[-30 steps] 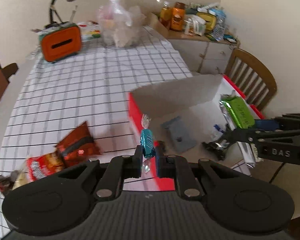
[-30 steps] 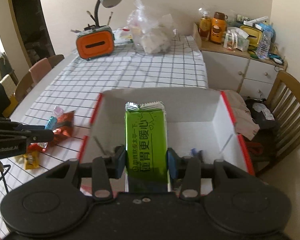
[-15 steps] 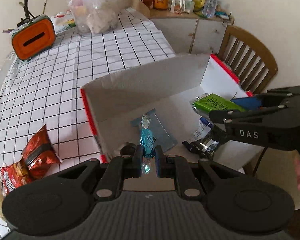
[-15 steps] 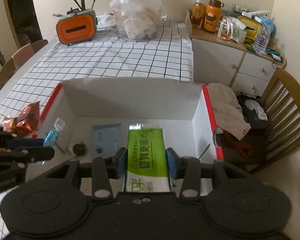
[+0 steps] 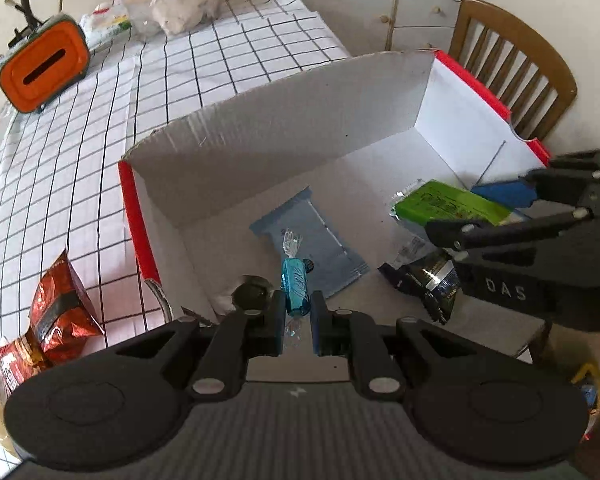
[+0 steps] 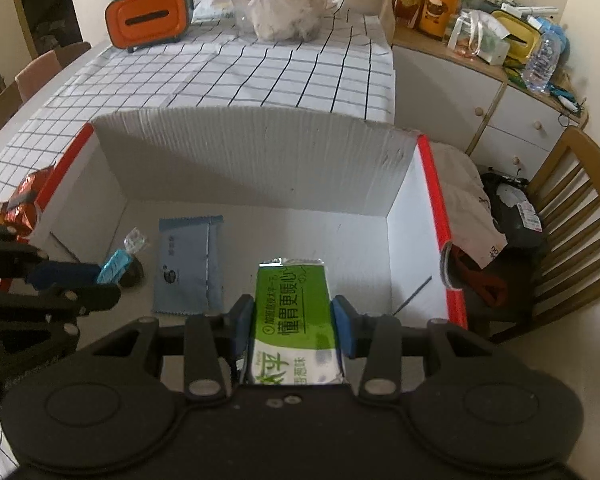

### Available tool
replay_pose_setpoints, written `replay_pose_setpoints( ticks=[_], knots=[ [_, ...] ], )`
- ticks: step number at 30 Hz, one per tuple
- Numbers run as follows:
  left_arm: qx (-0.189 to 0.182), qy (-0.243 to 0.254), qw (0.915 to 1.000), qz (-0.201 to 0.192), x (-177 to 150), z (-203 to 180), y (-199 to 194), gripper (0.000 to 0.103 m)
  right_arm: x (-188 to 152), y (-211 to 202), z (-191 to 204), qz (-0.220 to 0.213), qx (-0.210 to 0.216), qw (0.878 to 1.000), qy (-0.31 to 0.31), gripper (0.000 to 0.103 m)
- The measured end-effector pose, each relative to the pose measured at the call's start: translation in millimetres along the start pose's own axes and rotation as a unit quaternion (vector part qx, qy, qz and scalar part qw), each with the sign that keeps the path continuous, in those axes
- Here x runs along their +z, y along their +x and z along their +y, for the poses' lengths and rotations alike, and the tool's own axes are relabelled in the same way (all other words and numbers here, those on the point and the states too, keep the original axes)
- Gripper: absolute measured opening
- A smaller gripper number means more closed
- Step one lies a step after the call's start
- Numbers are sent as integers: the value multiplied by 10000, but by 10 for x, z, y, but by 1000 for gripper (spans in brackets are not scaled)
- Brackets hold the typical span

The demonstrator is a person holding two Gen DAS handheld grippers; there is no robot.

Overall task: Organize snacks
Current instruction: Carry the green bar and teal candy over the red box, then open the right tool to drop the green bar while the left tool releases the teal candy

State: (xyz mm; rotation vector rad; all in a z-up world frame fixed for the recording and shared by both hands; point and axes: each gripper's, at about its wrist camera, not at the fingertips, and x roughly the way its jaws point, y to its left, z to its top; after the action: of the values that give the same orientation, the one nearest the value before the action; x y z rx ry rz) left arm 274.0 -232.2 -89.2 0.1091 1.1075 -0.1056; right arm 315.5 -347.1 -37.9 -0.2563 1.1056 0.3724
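two grippers hang over the open white box [image 6: 260, 168], both pointing steeply down into it. the left gripper [image 5: 296, 308] is clenched on a blue wrapped candy [image 5: 295, 286], which stands upright between its fingers with one clear twisted end above them. just ahead of that candy a pale blue packet [image 5: 324, 252] lies flat on the box floor, and a small dark round thing [image 5: 250, 294] sits close to its left finger. off to its left, outside the box, red snack bags [image 5: 56, 312] lie on the checked tablecloth [image 5: 100, 120]. the right gripper [image 6: 294, 322] grips a green packet [image 6: 292, 304] by its two long edges, the far end sticking out over the floor of the box. to its left lies the pale blue packet, and further left the other gripper with its candy. a dark foil wrapper [image 5: 424, 284] lies on the floor beneath the right gripper.
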Motion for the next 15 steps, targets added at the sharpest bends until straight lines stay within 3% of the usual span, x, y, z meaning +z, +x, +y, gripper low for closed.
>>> replay_pose_setpoints(
  ticks=[10, 15],
  knots=[
    [-76, -151, 9998, 53, -10, 76, -16, 13, -30, -72, 13, -13, 245, 9997, 68, 42],
    [-244, -328, 9992, -16, -67, 154, -100, 22, -88, -241, 64, -133, 411, 9990, 78, 43]
  ],
)
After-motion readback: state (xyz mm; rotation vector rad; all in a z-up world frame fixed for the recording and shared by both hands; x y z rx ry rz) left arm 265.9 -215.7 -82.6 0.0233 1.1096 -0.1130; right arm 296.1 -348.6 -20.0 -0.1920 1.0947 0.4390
